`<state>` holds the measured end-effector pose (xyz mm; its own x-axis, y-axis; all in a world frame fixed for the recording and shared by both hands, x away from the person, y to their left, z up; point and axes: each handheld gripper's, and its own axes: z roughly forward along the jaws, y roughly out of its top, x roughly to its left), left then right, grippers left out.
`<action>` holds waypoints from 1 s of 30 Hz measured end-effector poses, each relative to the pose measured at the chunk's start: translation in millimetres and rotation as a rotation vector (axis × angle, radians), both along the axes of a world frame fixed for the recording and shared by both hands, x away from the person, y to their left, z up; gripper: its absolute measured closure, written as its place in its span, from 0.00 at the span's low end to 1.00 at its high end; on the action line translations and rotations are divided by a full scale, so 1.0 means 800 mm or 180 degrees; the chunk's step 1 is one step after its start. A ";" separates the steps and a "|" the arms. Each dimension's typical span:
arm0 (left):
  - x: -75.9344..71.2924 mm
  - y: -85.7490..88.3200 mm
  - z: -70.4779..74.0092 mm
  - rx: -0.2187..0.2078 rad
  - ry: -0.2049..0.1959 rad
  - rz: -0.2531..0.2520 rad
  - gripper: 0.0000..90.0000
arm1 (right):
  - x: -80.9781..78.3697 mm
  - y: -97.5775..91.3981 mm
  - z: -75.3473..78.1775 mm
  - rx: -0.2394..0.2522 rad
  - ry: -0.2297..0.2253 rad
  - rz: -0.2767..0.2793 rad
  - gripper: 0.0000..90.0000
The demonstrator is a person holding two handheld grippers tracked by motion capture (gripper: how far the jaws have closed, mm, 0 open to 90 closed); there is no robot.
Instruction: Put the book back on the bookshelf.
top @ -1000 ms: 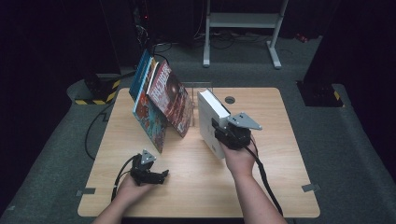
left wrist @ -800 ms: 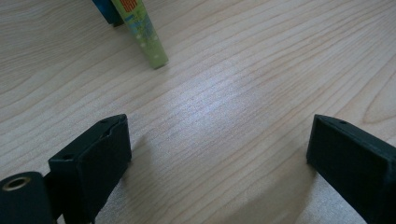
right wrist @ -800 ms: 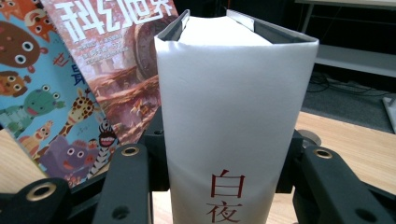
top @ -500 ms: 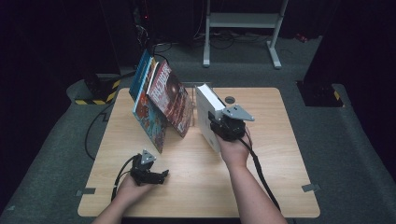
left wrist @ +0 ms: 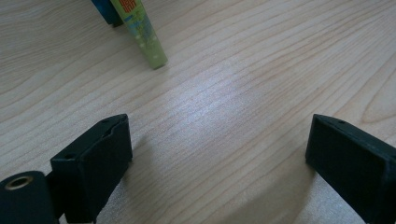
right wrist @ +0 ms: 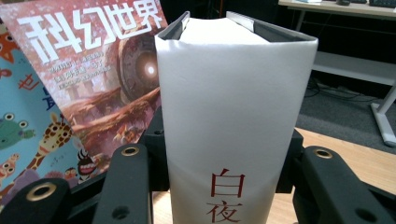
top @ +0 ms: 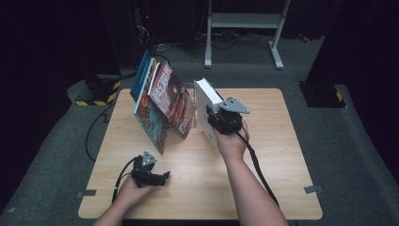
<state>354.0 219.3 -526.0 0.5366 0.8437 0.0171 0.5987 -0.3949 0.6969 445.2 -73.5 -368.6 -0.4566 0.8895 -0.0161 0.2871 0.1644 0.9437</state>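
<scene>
Right gripper (top: pixel 225 123) near counter (top: pixel 282 155) centre, slightly toward 1 o'clock, jaws clamped on the spine of a thick white book (top: pixel 205 101) held upright, spine toward the person, page block up. In the right gripper view, white book (right wrist: pixel 236 116) seated between both black jaws, pads pressing either side of the spine, red characters printed low on the spine. Leaning magazines (top: pixel 162 106) just beside the book at its 9 o'clock, tilted, covers facing the person; foremost a red science-fiction magazine (right wrist: pixel 100 79), behind it a cartoon-animal cover (right wrist: pixel 23 135) and blue ones. Contact between book and magazines: cannot tell. Left gripper (top: pixel 151 175) low on the counter toward 7 o'clock, well apart from the book, resting in the left hand (top: pixel 134 188), cable trailing off toward 9 o'clock. Left gripper view: jaws wide, nothing between them, bare wood beneath; bottom corner of a green-edged magazine (left wrist: pixel 142 35) at 11 o'clock, standing on the counter.
</scene>
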 end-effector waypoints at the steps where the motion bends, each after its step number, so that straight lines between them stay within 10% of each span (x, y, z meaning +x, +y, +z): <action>1: 0.000 0.000 0.000 -0.0003 0.0002 0.0001 0.08 | 0.001 0.001 0.001 0.0005 0.0000 -0.0005 0.60; 30: 0.000 0.000 0.000 -0.0007 -0.0006 -0.0005 0.08 | 0.031 0.017 0.005 -0.0021 -0.0008 -0.0133 0.60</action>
<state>354.1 219.5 -526.0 0.5378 0.8429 0.0162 0.5968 -0.3941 0.6989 469.7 -60.1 -364.3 -0.4191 0.9076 -0.0230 0.2913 0.1585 0.9434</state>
